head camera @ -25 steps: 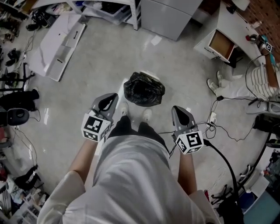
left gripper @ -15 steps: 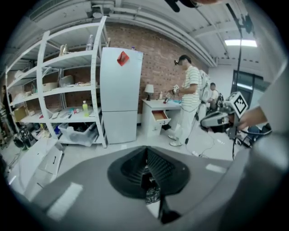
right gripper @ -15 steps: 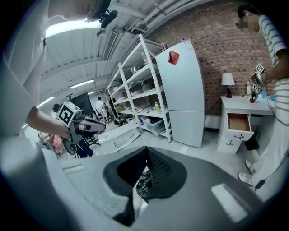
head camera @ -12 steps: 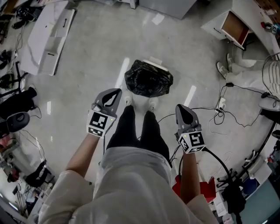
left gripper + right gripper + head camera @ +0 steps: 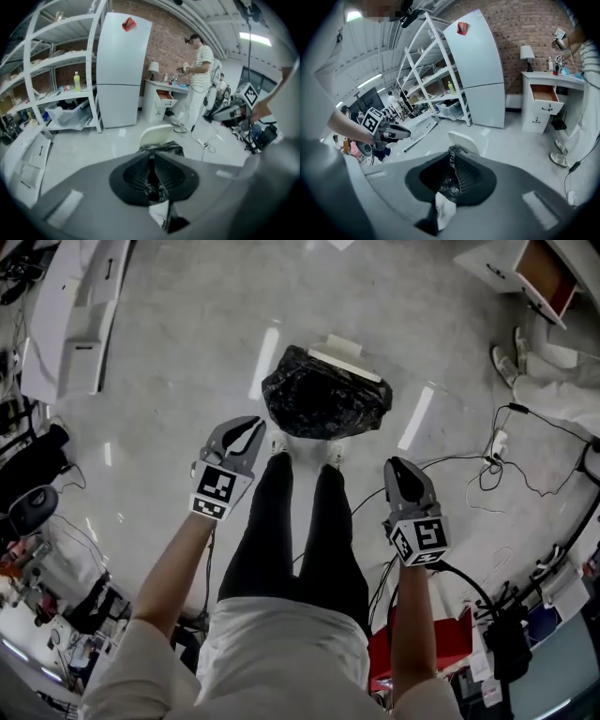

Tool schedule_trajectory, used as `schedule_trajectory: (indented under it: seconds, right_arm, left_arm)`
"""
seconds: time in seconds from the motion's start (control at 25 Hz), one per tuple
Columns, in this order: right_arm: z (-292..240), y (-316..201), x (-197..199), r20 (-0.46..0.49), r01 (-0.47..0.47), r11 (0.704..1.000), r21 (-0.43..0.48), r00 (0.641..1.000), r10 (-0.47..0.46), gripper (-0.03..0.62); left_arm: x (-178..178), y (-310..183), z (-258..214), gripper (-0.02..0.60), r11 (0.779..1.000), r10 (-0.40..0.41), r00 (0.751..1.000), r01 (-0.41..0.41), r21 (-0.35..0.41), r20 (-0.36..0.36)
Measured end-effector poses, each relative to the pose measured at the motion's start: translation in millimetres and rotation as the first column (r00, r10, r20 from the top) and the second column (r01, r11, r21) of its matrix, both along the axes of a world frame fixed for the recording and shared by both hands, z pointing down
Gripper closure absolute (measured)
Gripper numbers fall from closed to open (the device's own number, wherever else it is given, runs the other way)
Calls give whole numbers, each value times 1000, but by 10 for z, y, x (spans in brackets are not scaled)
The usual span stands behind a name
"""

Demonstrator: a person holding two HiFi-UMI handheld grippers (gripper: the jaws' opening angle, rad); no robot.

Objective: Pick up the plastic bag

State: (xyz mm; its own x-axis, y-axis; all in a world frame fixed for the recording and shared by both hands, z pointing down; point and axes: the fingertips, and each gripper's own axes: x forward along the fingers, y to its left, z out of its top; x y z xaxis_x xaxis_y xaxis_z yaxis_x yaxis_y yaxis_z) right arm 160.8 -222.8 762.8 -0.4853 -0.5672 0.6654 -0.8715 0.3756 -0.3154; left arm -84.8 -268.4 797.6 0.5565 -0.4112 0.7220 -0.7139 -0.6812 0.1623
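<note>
My right gripper [image 5: 451,159] has its fingers just parting, with nothing caught between them. Through the slit I see the black plastic bag [image 5: 449,185] on the floor beyond. Far off stands a white fridge [image 5: 480,70]; to its right, a desk [image 5: 543,101] with an open drawer.

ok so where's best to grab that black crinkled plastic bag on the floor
Likely the crumpled top edge of the black plastic bag, pinched at its left and right sides from straight above: it sits upright on the grey floor, and those loose folds stick up.

One plastic bag [image 5: 326,395], one refrigerator [image 5: 122,70], one table lamp [image 5: 527,51].
</note>
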Motion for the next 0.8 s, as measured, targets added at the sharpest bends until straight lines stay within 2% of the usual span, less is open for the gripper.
schedule_trajectory:
  seconds: [0.44, 0.8]
  right_arm:
    - [1610, 65, 132, -35, -24, 995, -101, 999, 21, 548]
    - [2761, 64, 437, -89, -111, 978, -179, 991, 97, 494]
  left_arm:
    - [15, -59, 1444, 541, 998, 11, 999, -9, -70, 30]
    - [-318, -91, 2608, 472, 983, -10, 995, 28, -182, 97]
